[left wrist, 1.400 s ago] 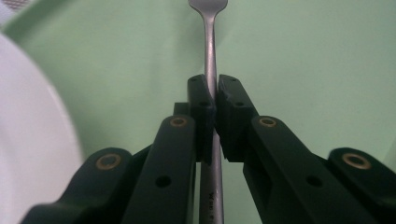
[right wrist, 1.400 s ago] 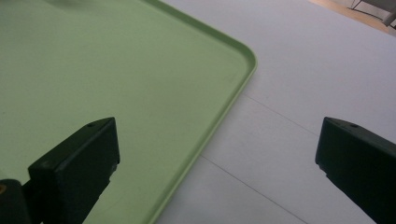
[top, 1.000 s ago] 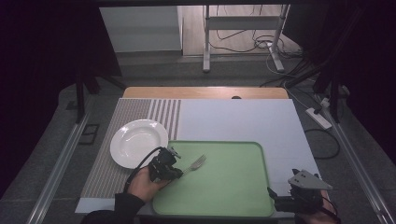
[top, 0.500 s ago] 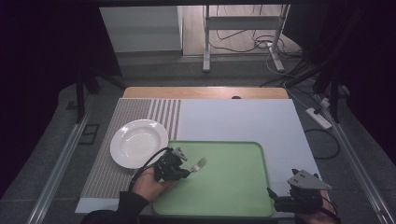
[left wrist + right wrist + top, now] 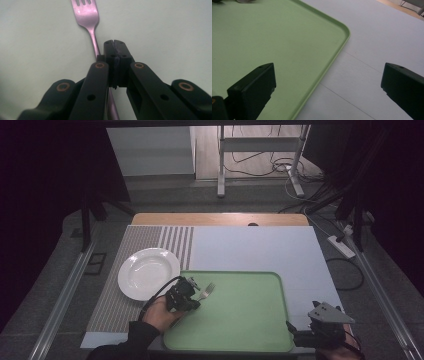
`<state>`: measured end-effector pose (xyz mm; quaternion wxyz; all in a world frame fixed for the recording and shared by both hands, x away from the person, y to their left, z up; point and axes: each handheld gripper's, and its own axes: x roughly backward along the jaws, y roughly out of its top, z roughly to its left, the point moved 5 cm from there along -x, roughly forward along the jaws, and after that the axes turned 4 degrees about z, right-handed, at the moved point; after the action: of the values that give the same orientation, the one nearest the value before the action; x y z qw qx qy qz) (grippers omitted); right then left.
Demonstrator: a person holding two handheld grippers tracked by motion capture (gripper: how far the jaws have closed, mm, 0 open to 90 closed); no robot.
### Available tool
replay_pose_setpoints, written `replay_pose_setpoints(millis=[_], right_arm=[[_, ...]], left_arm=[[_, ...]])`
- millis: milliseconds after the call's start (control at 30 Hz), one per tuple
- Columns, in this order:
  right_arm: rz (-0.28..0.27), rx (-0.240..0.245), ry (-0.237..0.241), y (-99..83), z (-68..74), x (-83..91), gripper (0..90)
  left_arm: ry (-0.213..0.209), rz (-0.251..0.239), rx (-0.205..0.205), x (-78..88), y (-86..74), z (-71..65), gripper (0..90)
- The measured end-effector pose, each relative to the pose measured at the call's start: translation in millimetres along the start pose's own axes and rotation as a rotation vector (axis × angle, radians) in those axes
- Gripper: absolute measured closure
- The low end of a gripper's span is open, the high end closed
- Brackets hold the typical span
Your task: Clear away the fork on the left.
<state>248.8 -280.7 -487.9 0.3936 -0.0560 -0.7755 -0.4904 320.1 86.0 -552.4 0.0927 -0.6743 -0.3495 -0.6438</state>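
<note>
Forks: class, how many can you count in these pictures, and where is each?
1. The fork lies on the green tray near its left edge, beside the left gripper. None other is visible.

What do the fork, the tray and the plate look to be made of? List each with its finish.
Fork: metal, likely stainless steel; smooth, with a soft sheen on its neck.
Tray: probably plastic; matte green, moulded raised rim with rounded corners.
Plate: looks like glazed ceramic, possibly melamine; glossy white.
</note>
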Motion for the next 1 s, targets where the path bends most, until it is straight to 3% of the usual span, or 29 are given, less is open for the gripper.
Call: replay_pose_setpoints(millis=[300, 733, 867, 933, 1000], right_arm=[[0.0, 0.001, 0.001, 0.0, 0.0, 0.0, 0.0], [0.001, 0.001, 0.002, 0.0, 0.1, -0.1, 0.0], [0.001, 0.003, 0.002, 0.0, 0.2, 0.0, 0.0], [0.0, 0.0, 0.001, 0.0, 0.0, -0.1, 0.0], [0.0, 0.0, 0.001, 0.0, 0.0, -0.1, 0.0]], left_arm=[[0.018, -0.018, 0.087, 6.6, -12.2, 21.4, 88.9], [0.023, -0.014, 0.152, 11.6, -24.0, 38.2, 88.4], [0.003, -0.048, 0.151, 14.6, -21.9, 35.9, 85.5], [-0.009, -0.093, 0.141, 20.6, -19.3, 33.3, 78.7], [-0.013, -0.107, 0.143, 21.9, -18.6, 32.0, 74.7]])
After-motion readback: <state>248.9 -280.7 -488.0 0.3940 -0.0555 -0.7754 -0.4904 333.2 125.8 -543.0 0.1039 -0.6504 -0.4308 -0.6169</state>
